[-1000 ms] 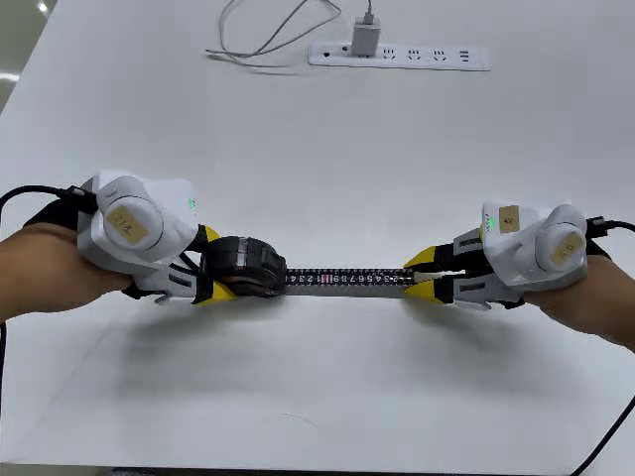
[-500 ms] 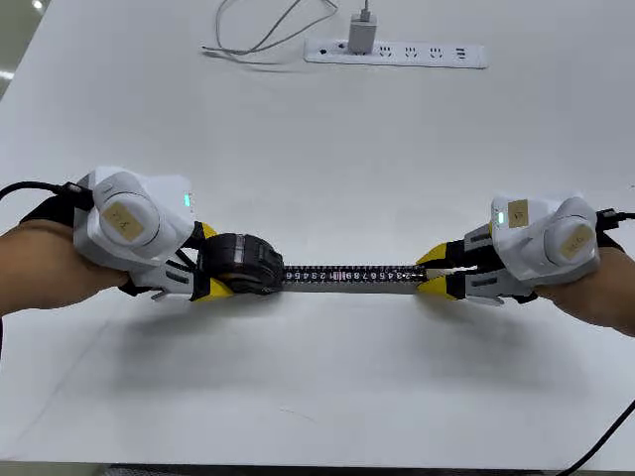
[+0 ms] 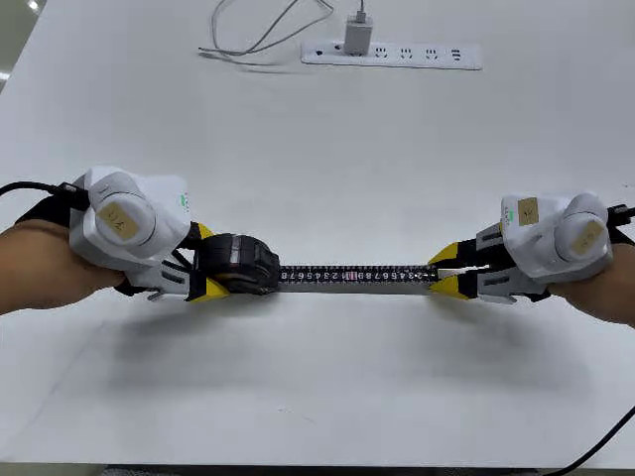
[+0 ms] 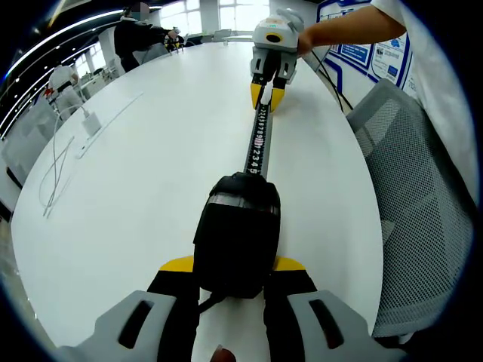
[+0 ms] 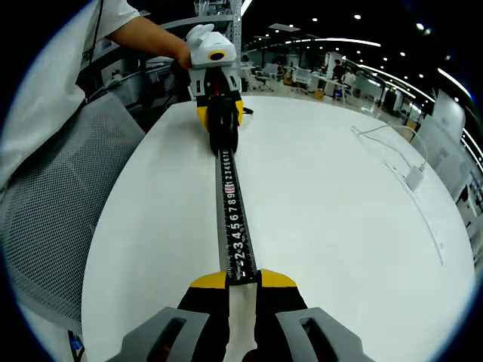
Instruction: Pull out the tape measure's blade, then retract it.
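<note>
A black tape measure case [image 3: 240,265] sits low over the white table, clamped between the yellow-tipped jaws of my left gripper [image 3: 210,266]; the same case [image 4: 238,232] fills the foreground of the left gripper view. Its black blade [image 3: 355,275] with white numerals stretches straight to the right. My right gripper [image 3: 448,270] is shut on the blade's end. In the right gripper view the blade [image 5: 234,226] runs away from my jaws [image 5: 243,280] to the case [image 5: 223,124]. In the left gripper view the blade [image 4: 259,139] leads to the right gripper [image 4: 267,96].
A white power strip [image 3: 391,53] with a plugged-in charger [image 3: 357,36] and a looping white cable [image 3: 260,32] lies at the table's far edge. A grey mesh chair [image 5: 53,204] stands beside the table. The table's near edge [image 3: 298,464] is close below the grippers.
The right gripper has moved further right with the blade's end, so more blade is out of the case. The left gripper and case have stayed nearly in place.
</note>
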{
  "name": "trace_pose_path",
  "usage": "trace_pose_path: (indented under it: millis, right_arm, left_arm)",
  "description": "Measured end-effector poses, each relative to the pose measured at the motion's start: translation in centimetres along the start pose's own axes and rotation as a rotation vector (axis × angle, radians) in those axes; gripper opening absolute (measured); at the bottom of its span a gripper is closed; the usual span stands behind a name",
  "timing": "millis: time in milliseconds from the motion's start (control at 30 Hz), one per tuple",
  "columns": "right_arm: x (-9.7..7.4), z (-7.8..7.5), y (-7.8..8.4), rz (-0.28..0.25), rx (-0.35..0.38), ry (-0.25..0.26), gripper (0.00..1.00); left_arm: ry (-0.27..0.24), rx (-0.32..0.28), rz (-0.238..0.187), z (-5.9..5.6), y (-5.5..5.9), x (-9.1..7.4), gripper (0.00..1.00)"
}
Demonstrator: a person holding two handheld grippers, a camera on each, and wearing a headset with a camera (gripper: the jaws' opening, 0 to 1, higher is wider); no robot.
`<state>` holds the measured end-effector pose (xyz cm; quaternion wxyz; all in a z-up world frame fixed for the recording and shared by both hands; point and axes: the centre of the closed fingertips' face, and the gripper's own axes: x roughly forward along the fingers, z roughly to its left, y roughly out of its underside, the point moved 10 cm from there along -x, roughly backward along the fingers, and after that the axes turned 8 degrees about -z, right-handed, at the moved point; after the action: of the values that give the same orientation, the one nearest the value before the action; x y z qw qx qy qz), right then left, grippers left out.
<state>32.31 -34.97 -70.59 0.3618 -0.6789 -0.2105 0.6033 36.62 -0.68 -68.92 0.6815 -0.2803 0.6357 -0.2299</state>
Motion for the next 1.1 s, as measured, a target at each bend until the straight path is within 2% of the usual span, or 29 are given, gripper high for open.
trace_pose_path:
  millis: [767,1100]
  right_arm:
    - [-1.9,-0.2,1.0,0.063,-0.013,0.009,0.07]
    - [-3.2,-0.2,2.0,0.100,-0.005,0.019,0.07]
  left_arm:
    - [0.004,0.001,-0.001,0.0,0.0,0.1,0.28]
    - [0.004,0.003,-0.003,0.0,-0.1,0.2,0.28]
